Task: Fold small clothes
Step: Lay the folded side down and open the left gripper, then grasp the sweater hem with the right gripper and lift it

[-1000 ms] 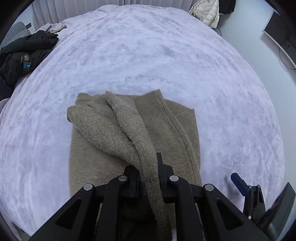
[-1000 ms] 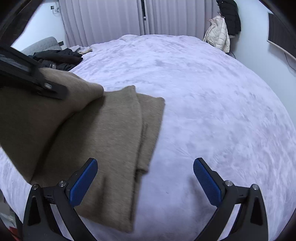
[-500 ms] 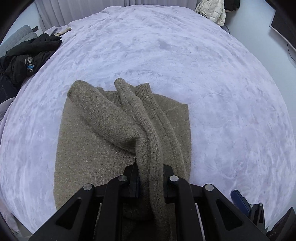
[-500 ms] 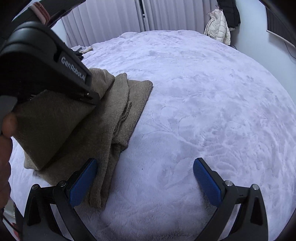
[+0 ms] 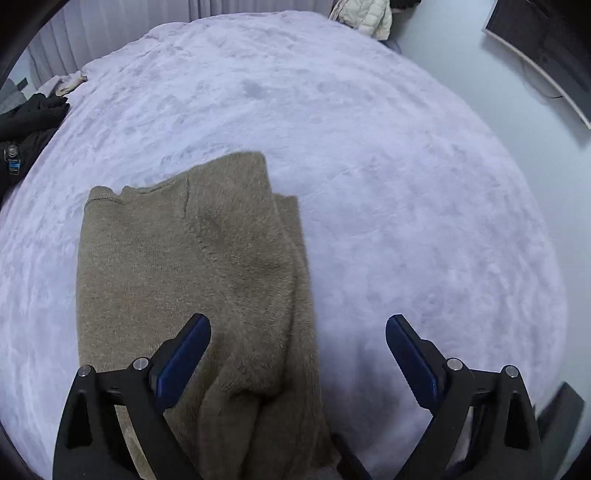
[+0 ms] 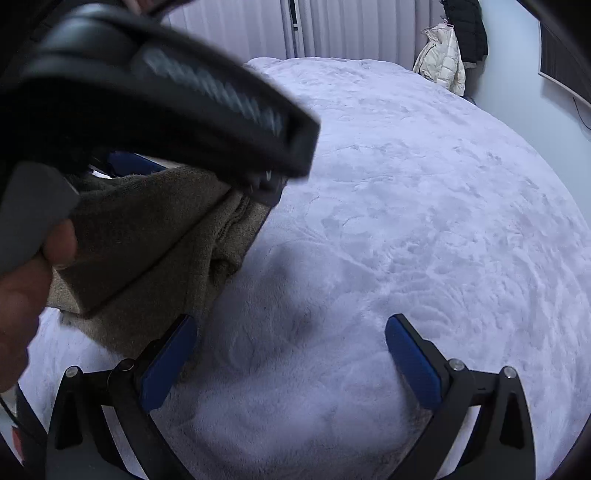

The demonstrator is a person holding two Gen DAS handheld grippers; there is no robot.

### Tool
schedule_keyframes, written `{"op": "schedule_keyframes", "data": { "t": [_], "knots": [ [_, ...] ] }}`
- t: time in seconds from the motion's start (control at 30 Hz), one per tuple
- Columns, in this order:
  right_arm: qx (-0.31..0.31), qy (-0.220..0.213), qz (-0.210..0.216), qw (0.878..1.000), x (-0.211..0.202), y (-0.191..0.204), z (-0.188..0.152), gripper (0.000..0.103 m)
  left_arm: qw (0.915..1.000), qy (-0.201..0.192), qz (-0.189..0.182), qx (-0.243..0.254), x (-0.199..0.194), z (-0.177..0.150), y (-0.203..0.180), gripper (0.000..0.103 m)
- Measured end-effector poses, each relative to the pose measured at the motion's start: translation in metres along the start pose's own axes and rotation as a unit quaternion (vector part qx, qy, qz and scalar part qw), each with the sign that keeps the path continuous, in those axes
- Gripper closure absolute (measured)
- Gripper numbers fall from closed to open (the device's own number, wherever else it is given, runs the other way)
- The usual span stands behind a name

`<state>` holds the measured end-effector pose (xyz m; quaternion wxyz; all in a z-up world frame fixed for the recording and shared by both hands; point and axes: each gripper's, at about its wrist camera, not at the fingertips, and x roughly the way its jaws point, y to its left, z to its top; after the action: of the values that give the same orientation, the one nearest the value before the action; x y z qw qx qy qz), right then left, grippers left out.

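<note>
- Left gripper [image 5: 298, 349] — jaws spread wide, gripping nothing; its left pad [image 5: 183, 353] hangs over the sweater [image 5: 177, 273], the right pad over bare blanket.
- Right gripper [image 6: 290, 350] — also spread and empty, low over the blanket [image 6: 424, 221] just beside the sweater's right edge [image 6: 155, 254]; from this view the left tool's black body, with a thumb on it, fills the upper left.
- The sweater lies on the blanket in a tall folded panel, one layer laid over along its right side, collar end away from the cameras; the picture is blurred here, so finer creases cannot be read.
- Step, as I judge it: a side fold has been laid down and let go — the lengthwise folds look done, the crosswise fold not yet.
- The next move probably calls for taking the near hem at two points, one per gripper, and carrying it toward the collar without dragging the loose top layer askew.
- The surface is a plush lilac bedspread — soft, so the knit should cling rather than slide.
- Farther off: dark clothes [image 5: 26, 118] at the bed's left edge, a pale jacket [image 6: 441, 55] hanging by the far wall, curtains [image 6: 351, 26] behind the bed.
</note>
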<state>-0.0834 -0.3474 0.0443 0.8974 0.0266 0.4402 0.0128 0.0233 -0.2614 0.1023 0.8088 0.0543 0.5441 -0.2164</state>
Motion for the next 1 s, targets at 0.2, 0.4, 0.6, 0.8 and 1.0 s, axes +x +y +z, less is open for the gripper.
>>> {"op": "schedule_keyframes", "data": {
  "t": [0.2,0.4,0.6,0.8,1.0],
  "knots": [
    [0.022,-0.009,0.024,0.999,-0.019,-0.015,-0.002,0.000,0.9961,-0.080,-0.038,-0.001,-0.074,-0.012,0.028,0.007],
    [0.022,-0.049,0.042,0.998,-0.057,-0.011,0.007,0.000,0.9914,-0.102,0.082,0.002,-0.066,-0.041,0.090,0.007],
    [-0.027,-0.110,0.032,0.993,-0.084,0.034,0.037,0.000,0.9892,-0.094,0.090,-0.068,-0.051,-0.069,0.142,0.007],
    [-0.049,-0.081,0.051,0.994,-0.070,0.061,0.045,0.000,0.9921,-0.097,0.071,-0.036,-0.061,-0.111,0.149,0.007],
    [-0.061,-0.084,0.099,0.990,-0.073,0.068,0.036,0.011,0.9920,-0.065,0.083,0.070,-0.042,-0.167,0.132,0.007]
  ]
}}
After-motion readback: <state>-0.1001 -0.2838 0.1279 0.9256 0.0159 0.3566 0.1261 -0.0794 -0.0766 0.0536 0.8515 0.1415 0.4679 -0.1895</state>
